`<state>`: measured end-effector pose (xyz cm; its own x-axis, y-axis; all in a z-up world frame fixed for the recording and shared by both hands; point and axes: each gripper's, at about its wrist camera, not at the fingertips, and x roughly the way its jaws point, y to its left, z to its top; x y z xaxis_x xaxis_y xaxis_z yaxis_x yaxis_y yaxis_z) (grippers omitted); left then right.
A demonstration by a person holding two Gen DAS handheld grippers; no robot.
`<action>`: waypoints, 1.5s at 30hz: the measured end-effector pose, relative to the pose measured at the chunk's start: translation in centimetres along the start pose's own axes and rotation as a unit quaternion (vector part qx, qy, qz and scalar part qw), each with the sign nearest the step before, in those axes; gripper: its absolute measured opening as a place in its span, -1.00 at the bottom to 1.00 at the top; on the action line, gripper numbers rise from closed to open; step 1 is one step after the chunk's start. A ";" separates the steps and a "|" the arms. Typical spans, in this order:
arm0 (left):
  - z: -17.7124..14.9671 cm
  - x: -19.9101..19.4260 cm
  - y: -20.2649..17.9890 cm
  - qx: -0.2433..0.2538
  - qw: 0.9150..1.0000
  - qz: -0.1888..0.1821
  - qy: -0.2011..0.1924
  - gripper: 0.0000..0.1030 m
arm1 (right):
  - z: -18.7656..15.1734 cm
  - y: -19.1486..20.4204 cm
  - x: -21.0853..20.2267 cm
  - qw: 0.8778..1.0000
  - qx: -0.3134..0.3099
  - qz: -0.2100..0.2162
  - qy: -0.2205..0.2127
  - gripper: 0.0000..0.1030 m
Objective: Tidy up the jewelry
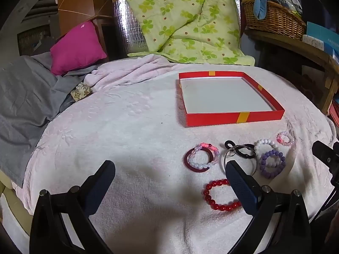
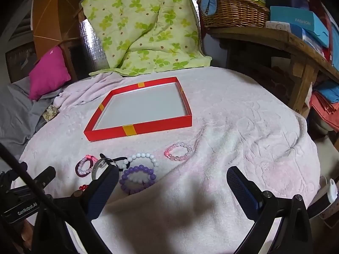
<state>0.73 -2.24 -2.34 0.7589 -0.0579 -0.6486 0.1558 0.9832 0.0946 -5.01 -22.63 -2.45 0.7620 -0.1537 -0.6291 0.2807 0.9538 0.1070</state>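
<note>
Left gripper (image 1: 169, 167): black frame, dark ribbed pads; jaws spread wide, nothing between them, held above the blanket.
Right gripper (image 2: 172, 172): same build; jaws wide apart and empty, over bare blanket to the right of the jewelry.
Red bead bracelet (image 1: 220, 195): glossy round red beads in a loop, lying flat, partly behind the left gripper's right finger.
Dark ring (image 1: 198, 159): flat maroon hoop, smooth, lying on the blanket.
Pale bead bracelet (image 1: 203, 155): clear, white and pink beads, resting across the dark ring.
Black hair tie (image 1: 239, 149): soft elastic twisted into a figure eight, beside a thin metal ring (image 1: 229, 155).
White bead bracelet (image 1: 266, 147): opaque round white beads, overlapping the purple one.
Purple bead bracelet (image 1: 272, 165): matte lilac beads, round loop, nearest of that pair.
Pink bead bracelet (image 2: 179, 151): translucent pink beads, lying apart to the right of the cluster.
Red box lid (image 1: 233, 117): shallow square cardboard tray, red walls with yellow bands, plain white inside, nothing in it; sits beyond the jewelry.
Blanket (image 1: 127, 127): pale pink plush with embossed pattern, covering the surface.
Background: green clover-print quilt (image 1: 180, 19), magenta cushion (image 1: 77, 48), woven wicker basket (image 1: 275, 20).
</note>
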 end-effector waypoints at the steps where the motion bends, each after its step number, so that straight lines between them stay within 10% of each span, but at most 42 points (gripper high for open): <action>1: 0.0 0.0 0.0 -0.001 1.000 0.000 0.001 1.00 | 0.0 0.1 0.0 1.000 -0.002 -0.001 0.000 1.00; 45: -0.1 0.2 -0.2 0.003 1.000 -0.009 0.015 1.00 | -0.4 0.5 0.3 1.000 -0.018 -0.008 -0.002 1.00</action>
<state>0.82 -2.42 -2.54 0.7363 -0.0700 -0.6730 0.1730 0.9810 0.0873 -4.84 -22.06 -2.87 0.7602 -0.1702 -0.6270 0.2723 0.9597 0.0697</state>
